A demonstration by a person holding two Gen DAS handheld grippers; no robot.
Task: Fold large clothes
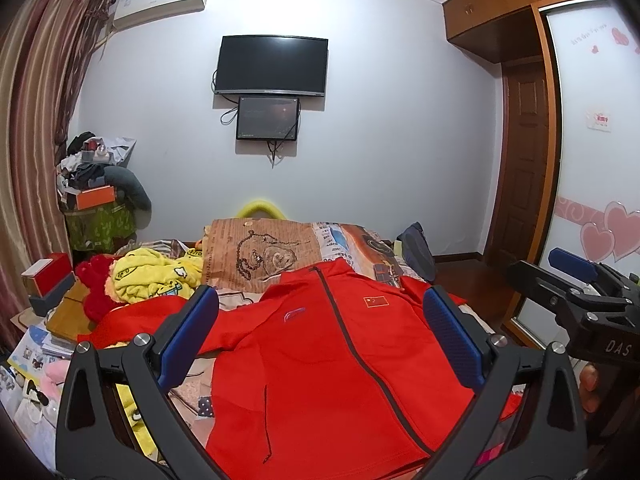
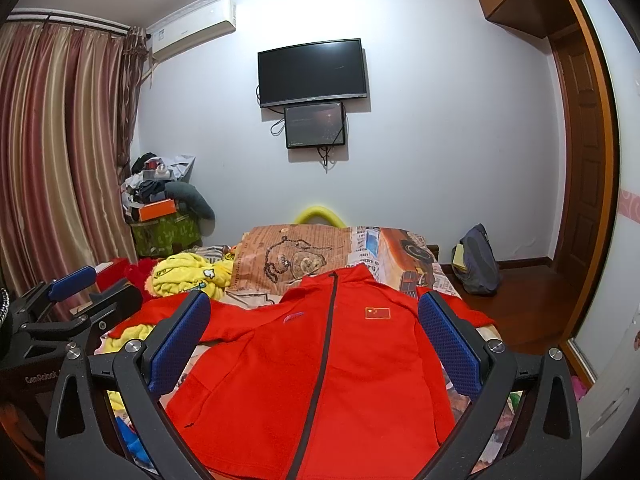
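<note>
the red zip-front jacket [image 1: 320, 344] lies flat, unfolded; left gripper [image 1: 320, 340] and right gripper [image 2: 316, 344] hover above it, wide open, empty. next: grasp a sleeve beside the jacket's zip.

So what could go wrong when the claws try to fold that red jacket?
The red jacket lies zipped and flat, but one sleeve trails toward the yellow blanket, so a claw might pinch both. Both the left claw and right claw are open above slippery-looking fabric; a thin pinch could slip and undo the fold.
</note>
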